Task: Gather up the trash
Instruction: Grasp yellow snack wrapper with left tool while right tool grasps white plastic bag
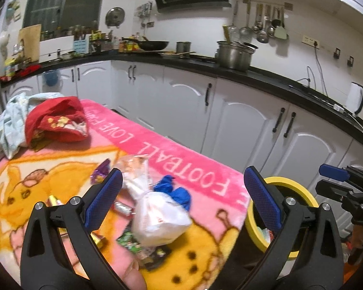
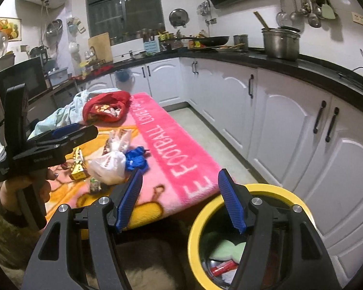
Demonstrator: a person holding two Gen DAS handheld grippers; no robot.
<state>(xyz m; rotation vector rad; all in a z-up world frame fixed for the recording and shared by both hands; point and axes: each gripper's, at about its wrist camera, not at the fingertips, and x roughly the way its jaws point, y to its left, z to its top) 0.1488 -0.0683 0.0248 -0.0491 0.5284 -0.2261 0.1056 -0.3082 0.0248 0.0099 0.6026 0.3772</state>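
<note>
A tied white plastic bag (image 1: 158, 220) lies on the pink cartoon blanket (image 1: 181, 154), with a crumpled blue piece (image 1: 175, 191) against it and several small wrappers around it. My left gripper (image 1: 181, 200) is open above the bag, one finger on each side. A yellow-rimmed trash bin (image 1: 292, 193) stands past the table's right end. My right gripper (image 2: 181, 200) is open and empty above the bin (image 2: 230, 195), which holds a green piece and other trash. The bag (image 2: 109, 166), the blue piece (image 2: 136, 160) and the left gripper (image 2: 67, 133) also show in the right wrist view.
A red cloth bag (image 1: 56, 120) and a pale blue cloth (image 1: 7, 125) lie at the table's far end. White cabinets (image 1: 254, 120) under a black counter run behind, with a steel pot (image 1: 234, 54) and a wok (image 1: 153, 44). A floor aisle (image 2: 205, 130) separates table and cabinets.
</note>
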